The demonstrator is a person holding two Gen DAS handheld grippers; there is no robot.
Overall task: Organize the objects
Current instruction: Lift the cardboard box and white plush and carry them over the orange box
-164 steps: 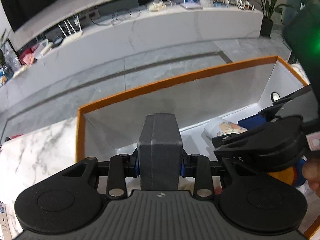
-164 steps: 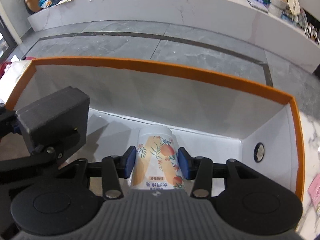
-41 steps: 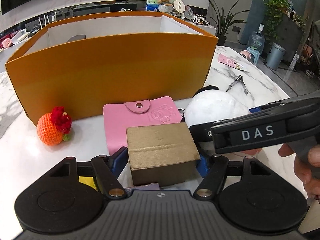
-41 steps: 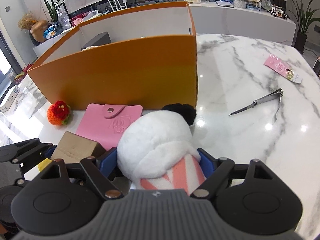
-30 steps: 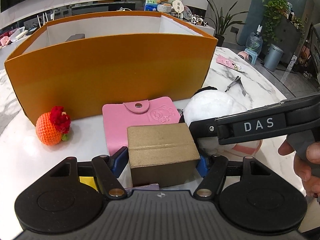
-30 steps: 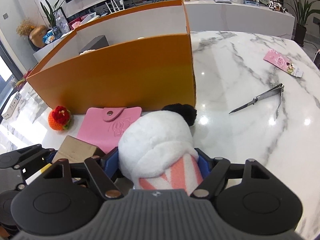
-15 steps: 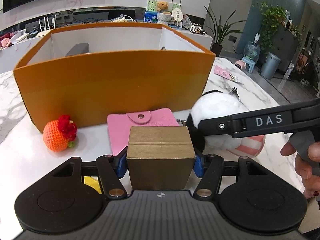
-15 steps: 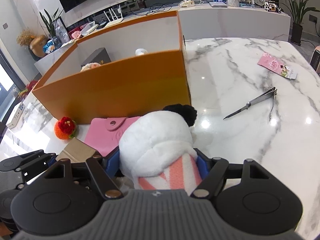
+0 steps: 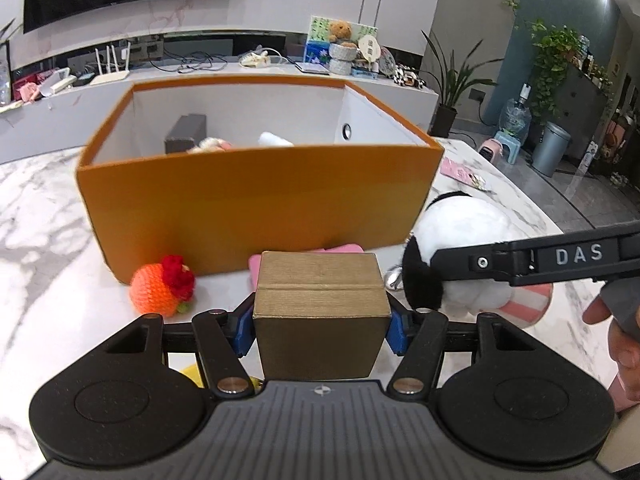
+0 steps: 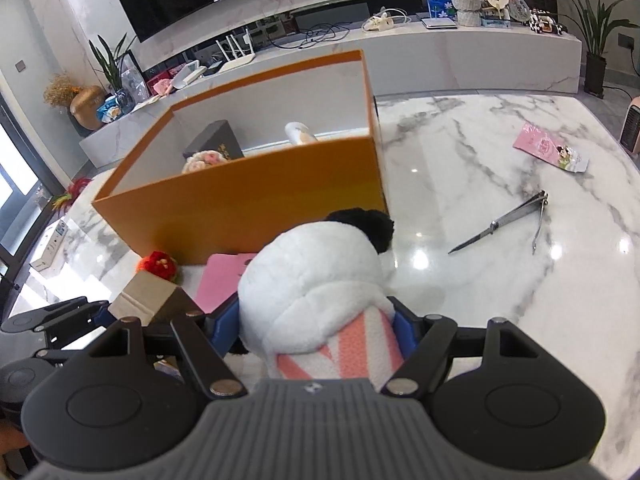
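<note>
- Three things at least already sit in the orange box, going by the left wrist view: a dark grey box at the back left, something pale pink and cream, and a white tube-like item poking over the near wall.
- Same view, bottom centre: the left gripper is clamped on a gold cardboard box, blue pads tight on both sides, held clear of the marble table. Left to go, centre left: a crocheted orange, plus a pink wallet mostly hidden behind the gold box.
- Right wrist view, bottom centre: the right gripper squeezes a white plush toy with a black ear and pink-striped bottom, in front of the box's near wall.
- Right half of that view: nail clippers and a pink packet lie loose on the marble.
- My guess: roughly halfway, two items in hand and four-ish waiting.
</note>
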